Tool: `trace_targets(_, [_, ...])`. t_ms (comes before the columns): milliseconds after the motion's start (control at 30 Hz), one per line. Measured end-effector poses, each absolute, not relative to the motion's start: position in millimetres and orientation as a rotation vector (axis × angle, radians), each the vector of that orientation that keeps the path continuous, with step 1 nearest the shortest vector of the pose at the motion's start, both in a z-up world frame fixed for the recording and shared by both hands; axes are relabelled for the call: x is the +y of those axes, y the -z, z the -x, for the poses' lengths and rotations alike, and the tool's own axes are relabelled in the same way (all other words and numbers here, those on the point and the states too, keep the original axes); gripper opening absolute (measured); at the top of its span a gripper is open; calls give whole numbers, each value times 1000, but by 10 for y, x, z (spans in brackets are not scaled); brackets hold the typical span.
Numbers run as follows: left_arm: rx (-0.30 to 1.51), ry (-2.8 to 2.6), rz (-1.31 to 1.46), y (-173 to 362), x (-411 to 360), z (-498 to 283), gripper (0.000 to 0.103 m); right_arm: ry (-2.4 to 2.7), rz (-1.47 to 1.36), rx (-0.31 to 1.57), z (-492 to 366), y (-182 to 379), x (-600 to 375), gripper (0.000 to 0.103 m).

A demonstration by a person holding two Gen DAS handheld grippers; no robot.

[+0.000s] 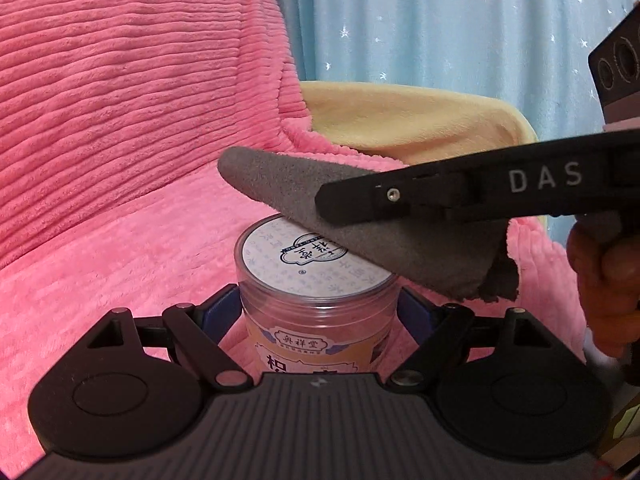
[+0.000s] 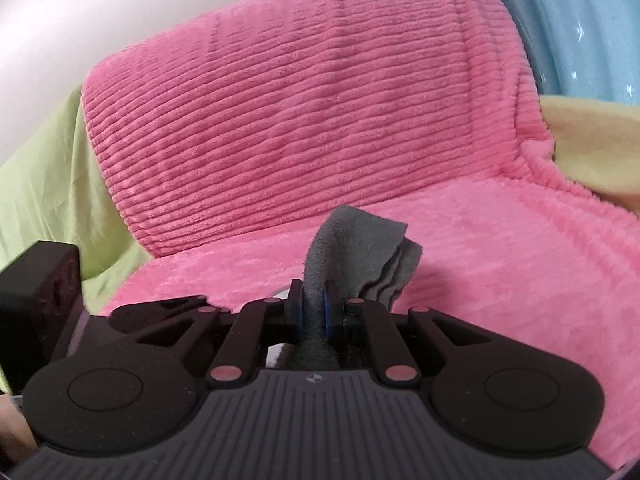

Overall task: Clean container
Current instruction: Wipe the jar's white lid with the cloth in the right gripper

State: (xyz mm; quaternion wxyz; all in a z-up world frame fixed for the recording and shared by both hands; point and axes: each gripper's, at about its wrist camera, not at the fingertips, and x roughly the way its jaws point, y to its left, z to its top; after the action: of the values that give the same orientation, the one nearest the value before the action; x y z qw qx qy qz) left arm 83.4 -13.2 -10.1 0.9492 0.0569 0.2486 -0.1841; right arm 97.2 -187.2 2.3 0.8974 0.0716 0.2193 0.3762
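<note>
Grey cloth (image 1: 400, 248) was pinched tight in right tongs (image 2: 314, 312), resting on container (image 1: 316, 280) lid. Left tongs (image 1: 320, 312) were clamped on container's sides, w/ pink blanket (image 1: 120, 160) underneath.

Pink fuzzy blanket (image 2: 460, 264) over a sofa-type seat, that's the whole work surface.

The ribbed pink plush runs up over the backrest (image 2: 288, 112) toward 12 o'clock and flattens out on the seat below. In the right wrist view a lime green cover (image 2: 44, 192) peeks out from under it at 9 o'clock, and a pale yellow fleece (image 2: 592, 144) sits at 3 o'clock, tucked partly under the pink edge. In the left wrist view that same yellow fleece (image 1: 408, 120) shows at about 1 o'clock behind the pink folds. Can't tell whether the clear jar (image 1: 316, 300) at 6 o'clock actually stands on the seat, its bottom is hidden.
</note>
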Motion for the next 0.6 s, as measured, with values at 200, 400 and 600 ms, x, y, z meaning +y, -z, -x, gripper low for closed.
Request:
trace_targets(200, [505, 378, -99, 112, -98, -813, 84, -898, -173, 488, -894, -16, -1791, 8])
trace_targets(400, [494, 381, -107, 130, -95, -796, 84, -915, -211, 506, -1089, -8, -1582, 7])
trace_targets(600, [492, 388, -108, 135, -89, -800, 84, -785, -166, 439, -1180, 8, -1617, 6])
